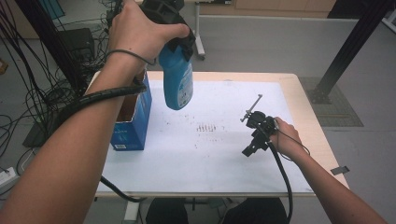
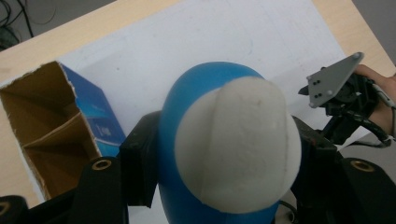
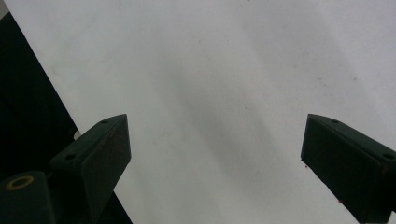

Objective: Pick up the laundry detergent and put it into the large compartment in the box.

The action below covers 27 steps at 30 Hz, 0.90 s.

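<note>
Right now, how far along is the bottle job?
Done: the left hand-held gripper is shut on the blue bottle and holds it in the air beside the open blue carton. In hand: carrying it, bottom up. Left: setting it down; whether on the white mat or in the carton is unclear. The right hand-held gripper rests open over the mat.

Desk (image 1: 299, 93): light wood top, white sheet (image 1: 224, 154) covering most of it. Open blue cardboard box (image 1: 133, 126) standing at left edge. Small dark specks (image 1: 205, 127) approx. mid-sheet.
</note>
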Motion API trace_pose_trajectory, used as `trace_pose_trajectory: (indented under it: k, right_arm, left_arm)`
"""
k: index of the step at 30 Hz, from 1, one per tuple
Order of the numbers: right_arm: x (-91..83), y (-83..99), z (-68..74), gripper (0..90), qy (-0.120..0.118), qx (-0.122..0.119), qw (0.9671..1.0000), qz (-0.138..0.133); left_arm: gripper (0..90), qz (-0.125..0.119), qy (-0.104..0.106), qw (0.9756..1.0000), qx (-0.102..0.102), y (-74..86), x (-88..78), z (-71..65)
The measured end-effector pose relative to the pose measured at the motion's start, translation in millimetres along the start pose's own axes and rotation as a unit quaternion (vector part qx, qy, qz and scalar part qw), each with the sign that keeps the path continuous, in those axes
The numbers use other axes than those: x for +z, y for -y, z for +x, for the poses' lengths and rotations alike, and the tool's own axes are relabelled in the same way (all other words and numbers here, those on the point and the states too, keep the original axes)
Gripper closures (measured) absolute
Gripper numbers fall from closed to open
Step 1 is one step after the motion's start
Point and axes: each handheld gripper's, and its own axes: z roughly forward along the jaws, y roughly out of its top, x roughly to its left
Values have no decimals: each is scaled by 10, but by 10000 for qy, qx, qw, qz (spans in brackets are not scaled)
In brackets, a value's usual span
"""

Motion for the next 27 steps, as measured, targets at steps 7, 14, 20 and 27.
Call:
trace_pose_trajectory:
  k: [7,14,20,27]
  right_arm:
    - [1,3,8,83,-7,-11,10000,-37]
    - [-2,5,17,82,-19,-32,10000,-53]
    - [-5,15,17,82,-34,-25,10000,-88]
    - [-24,28,15,83,-21,16,9999,-115]
  left_arm:
    - [380,3,-235,9990,-392,32,-16,273]
    - [380,-41,-601,9951,-789,98,-39,547]
    - [380,-29,-850,9896,-1160,154,-57,804]
    - [379,56,-992,9834,-1516,258,-68,1103]
